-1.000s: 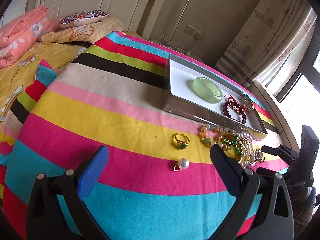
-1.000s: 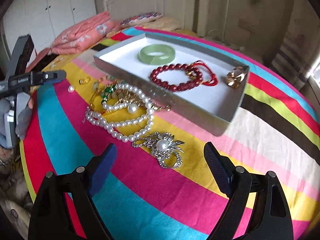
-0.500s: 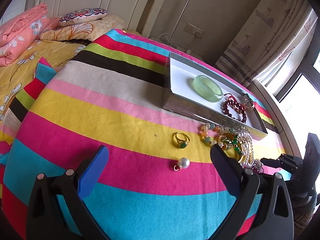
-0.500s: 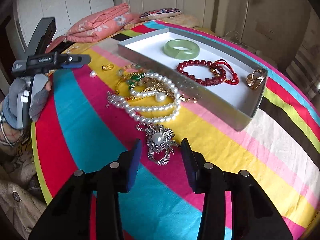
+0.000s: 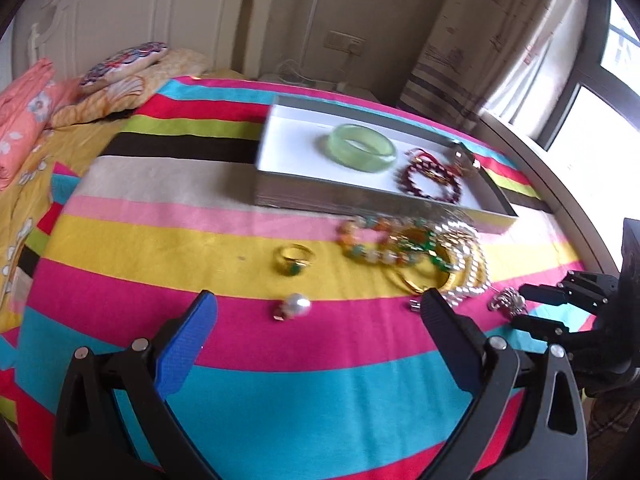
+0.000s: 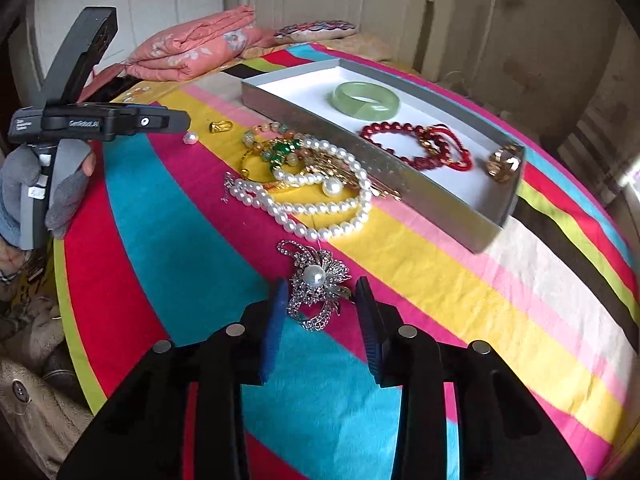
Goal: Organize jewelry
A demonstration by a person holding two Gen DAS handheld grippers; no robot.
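The silver pearl brooch [image 6: 318,286] is seen low in the frame, between the closing right gripper [image 6: 320,294] jaws, not yet pressed.

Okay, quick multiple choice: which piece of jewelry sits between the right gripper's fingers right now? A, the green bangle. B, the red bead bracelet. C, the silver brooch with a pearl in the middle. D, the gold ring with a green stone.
C: in the right wrist view the silver brooch lies on the striped cloth between the closing jaws of the right gripper.
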